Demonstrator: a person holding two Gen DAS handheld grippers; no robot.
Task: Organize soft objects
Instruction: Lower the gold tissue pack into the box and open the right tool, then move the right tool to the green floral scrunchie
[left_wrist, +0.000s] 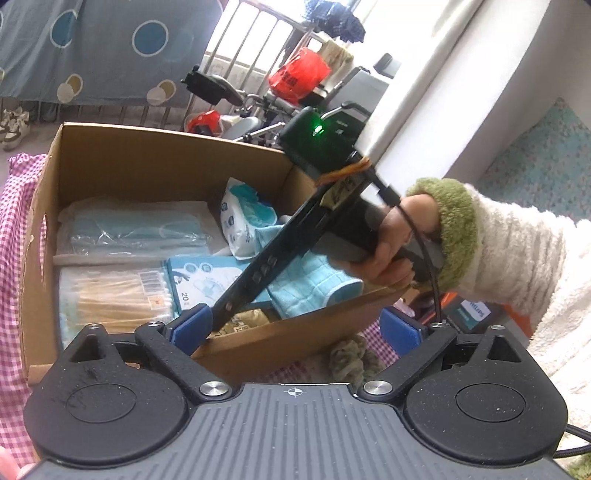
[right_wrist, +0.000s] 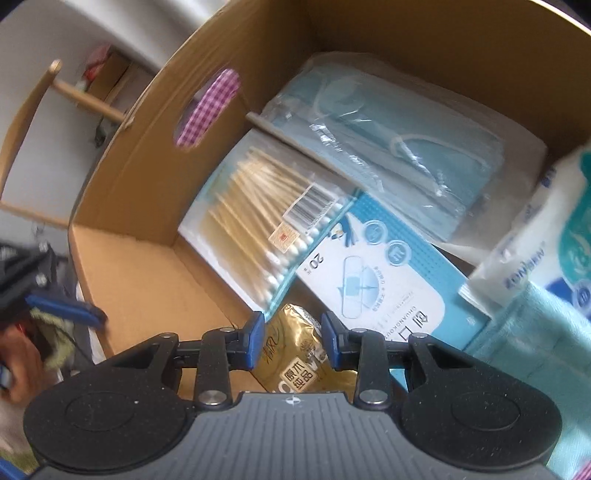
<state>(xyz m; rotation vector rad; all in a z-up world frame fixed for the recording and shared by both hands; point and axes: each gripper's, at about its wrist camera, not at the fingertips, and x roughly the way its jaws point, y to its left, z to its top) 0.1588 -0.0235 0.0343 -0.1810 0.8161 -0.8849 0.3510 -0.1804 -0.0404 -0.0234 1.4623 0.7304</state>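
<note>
The cardboard box (left_wrist: 155, 166) sits on a pink checked cloth (left_wrist: 14, 229), packed with masks (right_wrist: 388, 147), cotton swabs (right_wrist: 258, 206) and a blue towel (left_wrist: 314, 284), so its near-left corner is the only bare floor. The left gripper (left_wrist: 295, 328) gapes wide and empty outside the near rim. The right gripper (right_wrist: 291, 341), inside, is clamped on a gold tissue packet (right_wrist: 295, 354).

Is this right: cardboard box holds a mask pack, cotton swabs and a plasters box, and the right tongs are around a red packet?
Not quite: the packet between the right tongs is gold, not red, as the right wrist view shows. The cardboard box does hold the mask pack, cotton swabs and plasters box.
</note>
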